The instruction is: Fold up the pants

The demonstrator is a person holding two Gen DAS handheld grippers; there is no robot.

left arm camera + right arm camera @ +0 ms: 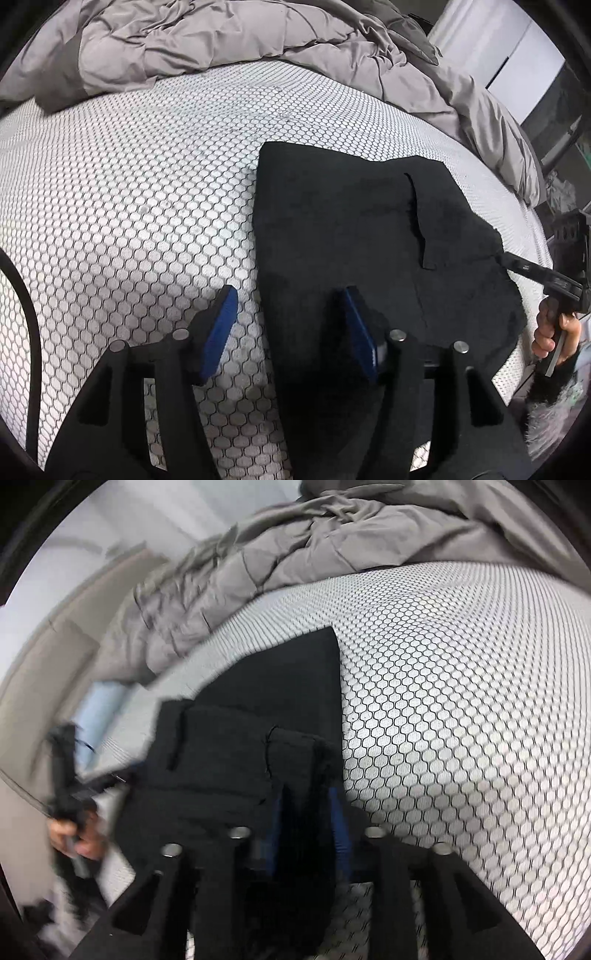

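On the honeycomb-patterned mattress [129, 192] we see black pants [351, 221] lying flat. Our left gripper [288, 332] stands wide open, straddling their edge. Our right gripper [306, 812] is clamped on a fold.

The bed [110, 192] has a white top with a pattern of small black rings all over it; black pants [351, 221] lie flat on it, near the right edge in the left wrist view; a big gray blanket [207, 40] lies bunched up along the far side of the bed, with one end hanging down past the pants.
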